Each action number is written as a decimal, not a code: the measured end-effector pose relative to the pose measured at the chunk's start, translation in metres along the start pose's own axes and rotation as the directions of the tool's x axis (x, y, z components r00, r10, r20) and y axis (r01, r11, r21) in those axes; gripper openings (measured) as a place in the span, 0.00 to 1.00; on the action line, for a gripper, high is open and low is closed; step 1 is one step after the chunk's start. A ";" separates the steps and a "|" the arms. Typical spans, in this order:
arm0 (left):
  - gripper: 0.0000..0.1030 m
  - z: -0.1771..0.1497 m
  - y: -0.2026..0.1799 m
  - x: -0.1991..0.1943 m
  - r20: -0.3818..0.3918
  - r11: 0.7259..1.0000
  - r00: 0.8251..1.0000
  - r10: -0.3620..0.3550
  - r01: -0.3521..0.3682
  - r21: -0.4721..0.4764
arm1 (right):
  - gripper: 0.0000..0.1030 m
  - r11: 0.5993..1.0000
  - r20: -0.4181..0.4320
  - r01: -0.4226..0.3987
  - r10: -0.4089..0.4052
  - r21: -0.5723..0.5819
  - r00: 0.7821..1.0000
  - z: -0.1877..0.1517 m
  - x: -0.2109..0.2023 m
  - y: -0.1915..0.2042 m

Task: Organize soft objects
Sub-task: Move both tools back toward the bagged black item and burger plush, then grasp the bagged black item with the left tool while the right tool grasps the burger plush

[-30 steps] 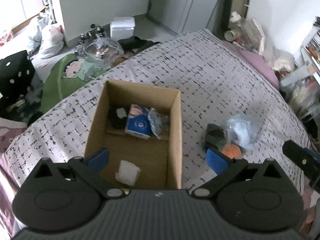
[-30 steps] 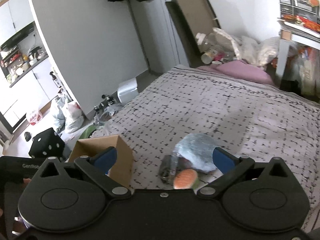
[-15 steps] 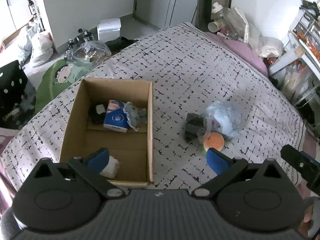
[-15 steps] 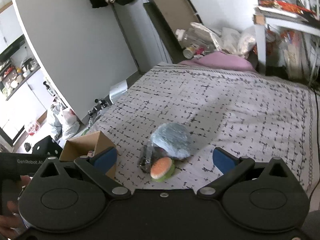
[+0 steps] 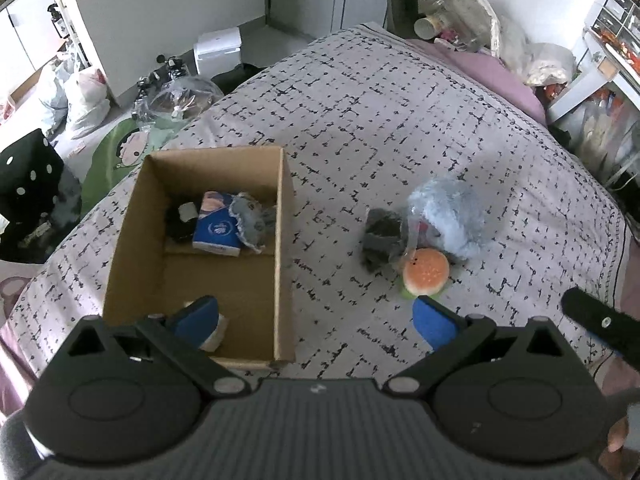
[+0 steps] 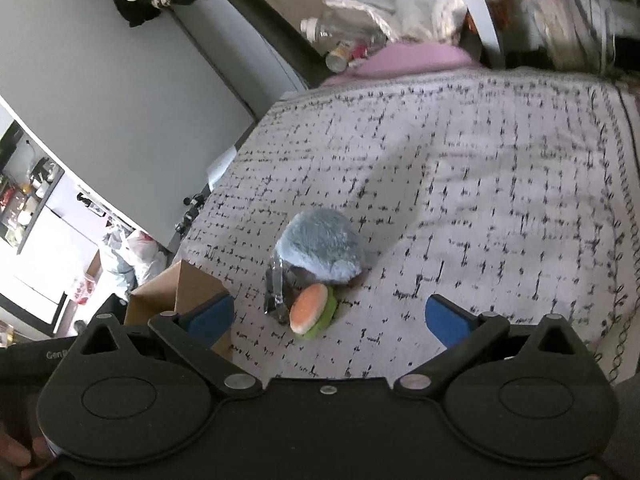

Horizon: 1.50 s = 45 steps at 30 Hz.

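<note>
Bed w/ bedspread (image 5: 400, 128), grey-white w/ black dash print, fills centre of both views; some soft folds on the right side in right wrist view. Pink pillow (image 5: 500, 76) at far edge of the bed, upper right of left view.

Cardboard box (image 5: 120, 248) on the bed, left-centre of left view, open top. Inside, far end: blue-white packet (image 5: 218, 232), a dark item w/ white patch (image 5: 182, 220) to its left, grey fabric piece (image 5: 256, 220) to its right. Near end: a white item (image 5: 218, 330), mostly hidden behind the left finger.

Soft pile on the bed right of box, well apart from it: fluffy light-blue plush (image 5: 452, 216), dark grey cloth bundle (image 5: 382, 236) touching its left side, burger plush (image 5: 425, 272) (orange top, green rim) touching both at the front. Some clear plastic wrap around the pile, extent unclear.

Left gripper (image 5: 316, 318): fingers spread wide, nothing between them, above near edge of box and bedspread. Right gripper (image 6: 328, 318): fingers spread wide, nothing held, burger plush just ahead between the finger lines, not touching.

Room: grey wall + cabinet doors top of left view; white box (image 5: 218, 50) on floor upper left; plastic bags (image 5: 80, 92) far left; black cushion w/ white dots (image 5: 28, 176) left edge; green cartoon mat (image 5: 116, 156) beside the bed. Clutter, bottles at head of the bed; white shelf unit (image 5: 612, 20) upper right.
</note>
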<state>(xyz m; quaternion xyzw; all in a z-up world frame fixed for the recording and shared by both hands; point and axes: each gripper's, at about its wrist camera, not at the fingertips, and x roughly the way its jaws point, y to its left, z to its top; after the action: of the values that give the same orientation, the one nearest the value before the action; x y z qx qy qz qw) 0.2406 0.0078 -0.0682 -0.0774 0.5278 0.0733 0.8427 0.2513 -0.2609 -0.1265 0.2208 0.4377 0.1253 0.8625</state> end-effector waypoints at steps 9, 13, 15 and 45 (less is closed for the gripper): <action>0.97 0.016 -0.024 0.019 0.020 0.999 1.000 -0.004 0.003 0.046 | 0.99 0.989 -0.071 -0.047 0.057 0.143 0.996 0.006 0.028 -0.020; 0.90 0.022 -0.031 0.033 0.022 0.997 1.000 0.021 -0.022 0.068 | 0.91 0.981 -0.111 -0.044 0.065 0.187 0.992 0.005 0.045 -0.024; 0.88 0.025 -0.033 0.042 0.006 0.998 1.000 0.013 -0.013 0.067 | 0.88 0.979 -0.126 -0.040 0.066 0.202 0.990 0.005 0.052 -0.026; 0.62 0.053 -0.059 0.163 -0.202 0.999 0.979 -0.013 0.020 0.037 | 0.67 0.868 -0.305 0.008 0.165 0.496 0.938 -0.001 0.159 -0.045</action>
<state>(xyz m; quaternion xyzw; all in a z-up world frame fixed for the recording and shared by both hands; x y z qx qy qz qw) 0.3703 -0.0320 -0.1892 -0.0724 0.6112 0.0479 0.7867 0.3443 -0.2352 -0.2603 0.4250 0.5866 0.0816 0.6846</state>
